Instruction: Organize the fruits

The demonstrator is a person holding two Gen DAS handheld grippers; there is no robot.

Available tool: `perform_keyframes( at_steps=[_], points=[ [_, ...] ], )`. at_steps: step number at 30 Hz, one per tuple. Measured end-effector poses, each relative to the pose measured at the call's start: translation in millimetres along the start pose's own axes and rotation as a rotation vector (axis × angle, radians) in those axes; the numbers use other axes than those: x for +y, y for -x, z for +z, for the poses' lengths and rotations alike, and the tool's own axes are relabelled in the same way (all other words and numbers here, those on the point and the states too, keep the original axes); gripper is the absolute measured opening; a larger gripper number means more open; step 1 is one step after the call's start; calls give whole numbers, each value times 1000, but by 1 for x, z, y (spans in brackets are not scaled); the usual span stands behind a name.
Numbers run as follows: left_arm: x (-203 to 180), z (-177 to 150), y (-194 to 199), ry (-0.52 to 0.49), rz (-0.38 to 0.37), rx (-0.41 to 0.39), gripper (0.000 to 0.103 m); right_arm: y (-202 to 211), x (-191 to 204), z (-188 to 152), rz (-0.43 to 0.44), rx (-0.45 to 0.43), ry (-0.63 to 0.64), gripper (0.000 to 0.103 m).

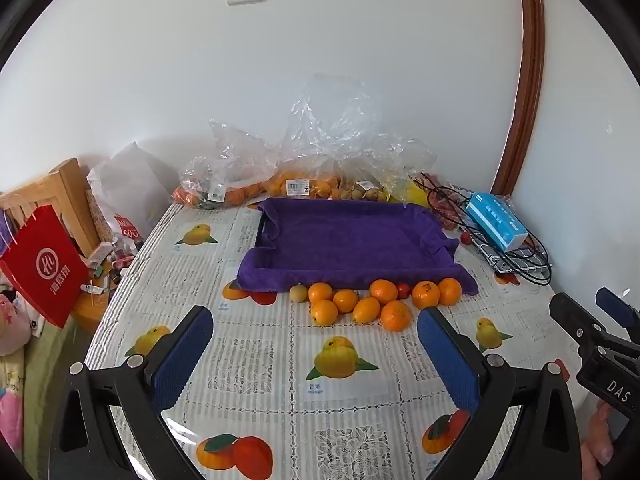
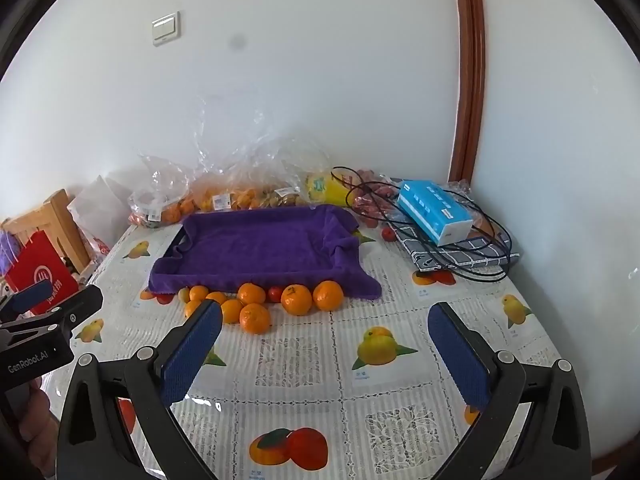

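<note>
Several oranges (image 1: 384, 291) (image 2: 296, 300) lie in a loose row on the fruit-print tablecloth, against the near edge of a tray draped in a purple towel (image 1: 348, 236) (image 2: 260, 244). Among them sit a small red fruit (image 1: 403, 290) (image 2: 274, 293) and a pale round fruit (image 1: 298, 293). My left gripper (image 1: 316, 324) hovers open just short of the oranges, nothing between its blue pads. My right gripper (image 2: 325, 322) is open too, its left finger (image 2: 196, 344) overlapping the oranges in the picture. Each gripper shows at the edge of the other's view.
Clear plastic bags of fruit (image 1: 288, 184) (image 2: 224, 196) line the wall behind the tray. A blue tissue box (image 1: 496, 220) (image 2: 434, 210) and black cables (image 2: 472, 248) rest on a checked cloth at the right. A red paper bag (image 1: 44, 264) and wooden chair (image 1: 64, 196) stand left of the table.
</note>
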State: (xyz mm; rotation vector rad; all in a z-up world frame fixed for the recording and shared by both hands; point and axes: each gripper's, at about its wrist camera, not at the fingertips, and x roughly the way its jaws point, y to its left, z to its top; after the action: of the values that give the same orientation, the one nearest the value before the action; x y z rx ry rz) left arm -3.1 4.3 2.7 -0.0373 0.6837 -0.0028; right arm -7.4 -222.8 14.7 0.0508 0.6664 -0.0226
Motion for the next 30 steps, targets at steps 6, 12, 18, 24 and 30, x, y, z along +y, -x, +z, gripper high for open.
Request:
perform_keyframes(
  at_steps=[6,12,18,24,30],
  points=[
    [-1,2,0,0,2,-1,103,-1,2,0,2,4,3,102],
    [1,5,0,5,2,0,103,0,2,1,6,3,3,102],
    [3,6,1,9,3,-4,103,1,5,2,1,-5,6,102],
    [5,6,2,14,8,-7,103,4,6,2,4,-14,8,102],
    [6,6,2,13,5,-8,103,6,7,1,8,-18,4,102]
  ],
)
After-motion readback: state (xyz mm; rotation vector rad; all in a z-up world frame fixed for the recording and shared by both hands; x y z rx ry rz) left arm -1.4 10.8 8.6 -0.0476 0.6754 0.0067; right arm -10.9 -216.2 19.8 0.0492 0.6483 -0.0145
